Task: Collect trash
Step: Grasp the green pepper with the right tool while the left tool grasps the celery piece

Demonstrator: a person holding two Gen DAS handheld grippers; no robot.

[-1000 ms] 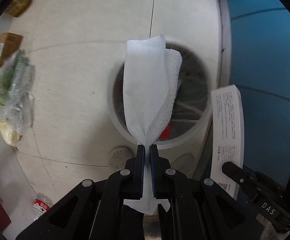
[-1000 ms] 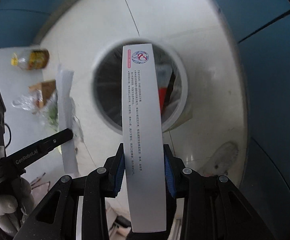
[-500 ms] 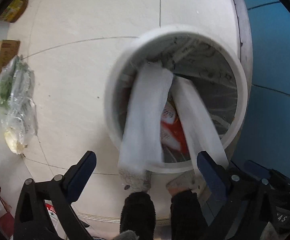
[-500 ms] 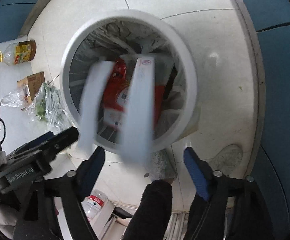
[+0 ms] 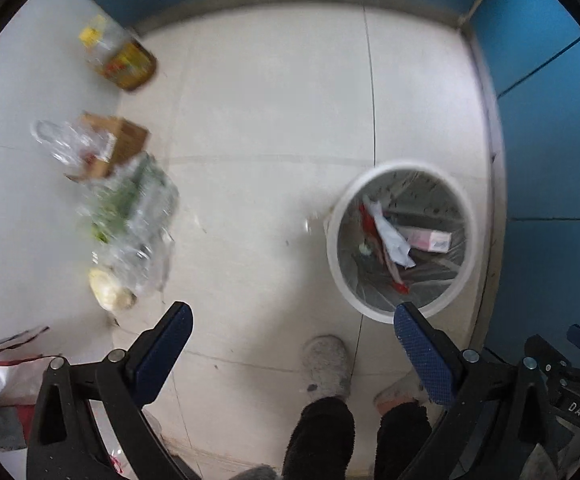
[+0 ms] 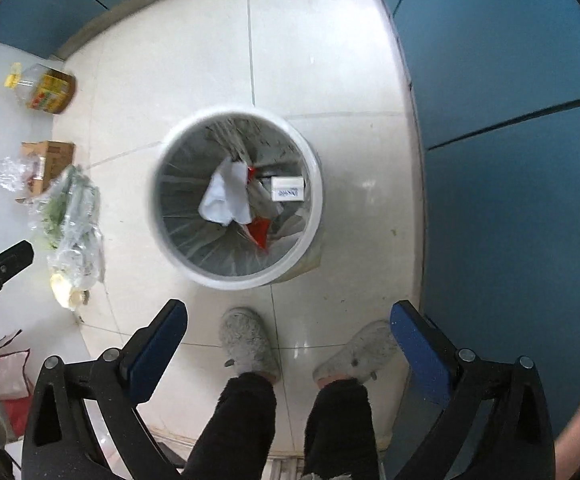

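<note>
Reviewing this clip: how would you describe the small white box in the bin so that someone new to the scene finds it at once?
Start at the round white bin standing on the tiled floor by the blue wall. Inside its clear liner, look toward the wall side, right of the crumpled white tissue. The small white box is the only flat-sided rectangular item there, with dark print on its face; the pieces near it are soft paper or red wrapper.

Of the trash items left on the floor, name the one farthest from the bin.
The yellow-labelled oil bottle, lying beyond the cardboard box and the plastic bag of greens, farthest from the bin.

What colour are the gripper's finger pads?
Blue pads, clearest in the right wrist view.
</note>
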